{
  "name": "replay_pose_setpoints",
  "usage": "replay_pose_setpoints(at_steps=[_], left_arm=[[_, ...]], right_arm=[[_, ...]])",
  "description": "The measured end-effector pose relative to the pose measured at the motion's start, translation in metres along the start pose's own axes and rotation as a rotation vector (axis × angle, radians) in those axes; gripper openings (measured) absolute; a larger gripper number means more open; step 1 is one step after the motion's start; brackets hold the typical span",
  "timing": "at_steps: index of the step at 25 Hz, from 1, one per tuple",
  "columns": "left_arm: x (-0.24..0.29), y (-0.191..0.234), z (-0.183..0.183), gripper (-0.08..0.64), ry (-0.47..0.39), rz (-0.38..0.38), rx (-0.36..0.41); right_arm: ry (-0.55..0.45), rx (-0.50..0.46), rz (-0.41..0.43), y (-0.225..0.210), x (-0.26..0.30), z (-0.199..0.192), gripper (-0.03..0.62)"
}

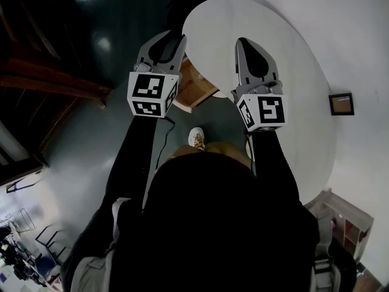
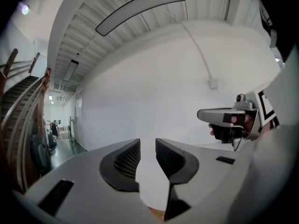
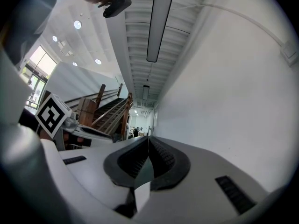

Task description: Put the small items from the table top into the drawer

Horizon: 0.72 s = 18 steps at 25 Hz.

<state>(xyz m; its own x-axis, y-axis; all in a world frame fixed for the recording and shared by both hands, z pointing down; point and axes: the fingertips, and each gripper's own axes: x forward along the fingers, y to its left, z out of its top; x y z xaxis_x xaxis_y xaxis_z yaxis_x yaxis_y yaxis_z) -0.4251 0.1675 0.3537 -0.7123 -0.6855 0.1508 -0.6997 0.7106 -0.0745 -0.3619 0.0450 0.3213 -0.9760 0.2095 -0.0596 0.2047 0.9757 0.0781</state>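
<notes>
Both grippers are held up in front of the person, above a round white table top (image 1: 298,66). My left gripper (image 1: 172,41) points level at a bare white wall. In the left gripper view my left gripper (image 2: 147,146) stands open with a narrow gap and nothing between its pads. My right gripper (image 1: 244,42) is beside it. In the right gripper view my right gripper (image 3: 148,143) is shut, tips touching, holding nothing. A light wooden drawer or box (image 1: 196,85) shows below, between the two grippers. No small items are visible.
A small dark square thing (image 1: 341,104) lies by the table's right edge. A wooden shelf unit (image 1: 347,222) stands at the lower right. A wooden staircase (image 3: 105,108) rises at the left over dark floor (image 1: 91,145). The person's shoe (image 1: 196,137) is below the drawer.
</notes>
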Motion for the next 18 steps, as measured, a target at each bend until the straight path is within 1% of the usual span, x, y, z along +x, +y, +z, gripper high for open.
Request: replay_pose_setpoints(at_steps=[4,10,13,14,18], left_arm=[[-0.013,-0.003,0.022,0.112,-0.049,0.007,0.040],[-0.022,-0.007,0.038,0.112,-0.092,0.006,0.049],[-0.027,-0.005,0.044,0.063,-0.122,0.027,0.059],[-0.029,-0.004,0.045,0.024,-0.131,0.037,0.061],[-0.034,-0.002,0.046,0.014,-0.142,0.059,0.063]], right_arm=[[-0.004,-0.001,0.006,0.002,0.001,0.002,0.028],[-0.009,-0.004,0.012,0.004,-0.001,0.004,0.028],[-0.011,-0.007,0.013,0.006,-0.002,0.006,0.028],[-0.011,-0.007,0.013,0.006,-0.003,0.007,0.028],[-0.009,-0.007,0.009,0.006,-0.005,0.006,0.028]])
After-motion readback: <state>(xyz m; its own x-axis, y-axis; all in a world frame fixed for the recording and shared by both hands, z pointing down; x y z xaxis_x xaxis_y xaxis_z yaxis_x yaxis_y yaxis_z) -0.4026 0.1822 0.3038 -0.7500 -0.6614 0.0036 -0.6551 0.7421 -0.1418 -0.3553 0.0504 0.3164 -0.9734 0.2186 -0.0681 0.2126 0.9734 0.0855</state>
